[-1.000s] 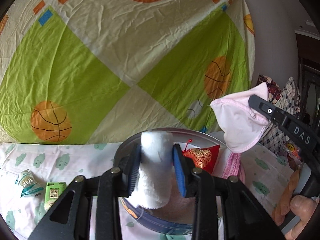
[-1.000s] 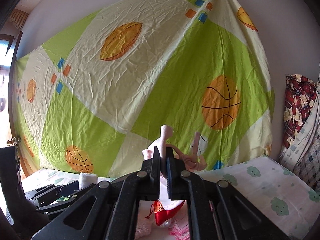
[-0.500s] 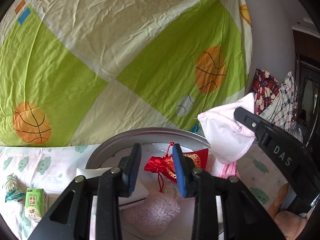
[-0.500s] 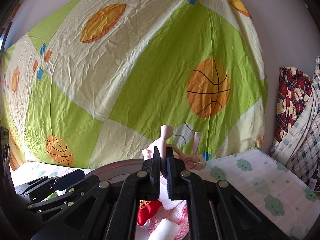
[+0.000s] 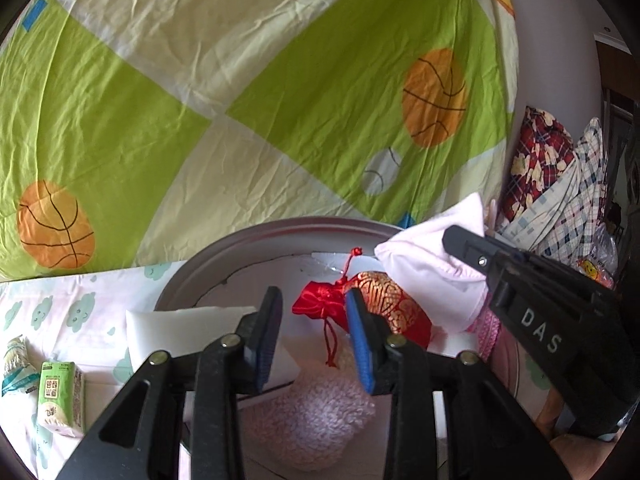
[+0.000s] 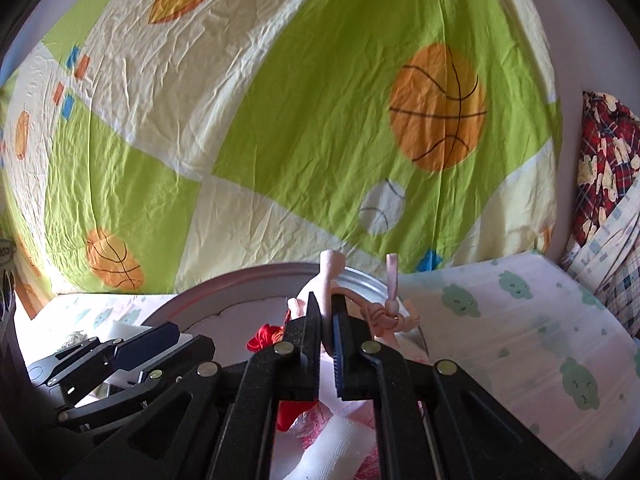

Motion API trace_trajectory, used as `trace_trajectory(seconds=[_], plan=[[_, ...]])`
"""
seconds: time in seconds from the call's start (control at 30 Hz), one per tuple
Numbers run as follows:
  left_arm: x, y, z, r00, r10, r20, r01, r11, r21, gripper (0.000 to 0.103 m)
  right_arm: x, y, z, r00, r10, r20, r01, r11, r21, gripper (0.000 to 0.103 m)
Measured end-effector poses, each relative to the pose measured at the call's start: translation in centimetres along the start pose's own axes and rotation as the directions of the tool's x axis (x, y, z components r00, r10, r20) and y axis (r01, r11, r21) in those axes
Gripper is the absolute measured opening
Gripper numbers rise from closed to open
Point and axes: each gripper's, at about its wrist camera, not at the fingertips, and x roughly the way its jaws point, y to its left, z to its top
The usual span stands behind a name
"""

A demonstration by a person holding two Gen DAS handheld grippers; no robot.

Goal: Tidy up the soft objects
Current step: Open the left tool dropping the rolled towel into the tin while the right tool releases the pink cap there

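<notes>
My left gripper (image 5: 313,312) hangs over a round metal tin (image 5: 280,232). Its jaws are opening and nothing is between its blue pads. Inside the tin lie a red and gold drawstring pouch (image 5: 380,300), a pink fluffy piece (image 5: 316,412) and a white foam block (image 5: 180,328). A white towel roll (image 6: 332,452) lies low in the right wrist view. My right gripper (image 6: 326,320) is shut on a pale pink padded cloth (image 6: 330,268) with a knotted strap. In the left wrist view the right gripper (image 5: 460,240) holds that cloth (image 5: 424,264) over the tin's right side.
A green tissue pack (image 5: 60,396) and another small packet (image 5: 14,364) lie on the cloud-print sheet (image 6: 520,320) left of the tin. A basketball-print sheet (image 5: 240,100) hangs behind. Plaid bedding (image 5: 552,184) is piled at the right.
The white roll has left the left gripper's jaws, which have since widened. Both grippers have come lower and closer over the tin. The right one still holds the pink cloth.
</notes>
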Motion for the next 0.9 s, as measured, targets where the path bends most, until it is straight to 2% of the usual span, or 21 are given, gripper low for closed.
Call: trace_trajectory(seconds=[0.03,0.07,0.1,0.13,0.17,0.23,0.43,0.7,0.9], plan=[[0.1,0.1,-0.1,1.000,0.001,-0.008,-0.001,1.000,-0.005,0.071,0.2,0.1,-0.1,1.000,-0.002,-0.013,0.002,1.000,-0.003,0.006],[0.2,0.2,-0.1,1.000,0.005,-0.015,-0.005,1.000,-0.008,0.083,0.4,0.1,-0.2,1.000,0.002,-0.026,-0.002,1.000,-0.002,0.008],[0.2,0.2,-0.2,1.000,0.012,-0.018,-0.013,1.000,-0.013,0.088,0.5,-0.1,-0.2,0.999,0.012,-0.034,-0.012,1.000,0.013,0.011],[0.1,0.2,-0.2,1.000,0.023,-0.014,-0.024,1.000,-0.015,0.097,0.6,-0.3,-0.2,0.999,0.019,-0.046,-0.018,0.999,0.027,0.028],[0.0,0.2,-0.3,0.999,0.050,-0.010,-0.050,0.999,-0.006,0.103,0.6,-0.4,-0.2,0.998,0.025,-0.050,-0.023,0.999,0.041,0.056],[-0.4,-0.1,-0.3,0.998,0.061,0.010,-0.062,0.998,0.012,0.103,0.1,-0.6,-0.1,0.999,0.039,-0.023,-0.037,0.997,0.067,0.087],[-1.7,-0.7,-0.1,0.994,0.095,0.050,-0.097,0.994,0.052,0.103,-2.8,-1.0,0.7,0.992,0.012,0.127,-0.024,0.995,0.095,0.087],[-2.5,-0.1,-0.7,0.992,0.118,0.039,-0.120,0.992,0.033,0.103,-2.8,-1.2,0.6,0.991,-0.017,0.130,0.002,0.994,0.112,0.087],[-3.7,1.2,-1.7,0.986,0.156,0.053,-0.157,0.988,0.012,0.103,-4.1,-1.1,0.2,0.974,-0.090,0.209,0.065,0.990,0.122,0.087]])
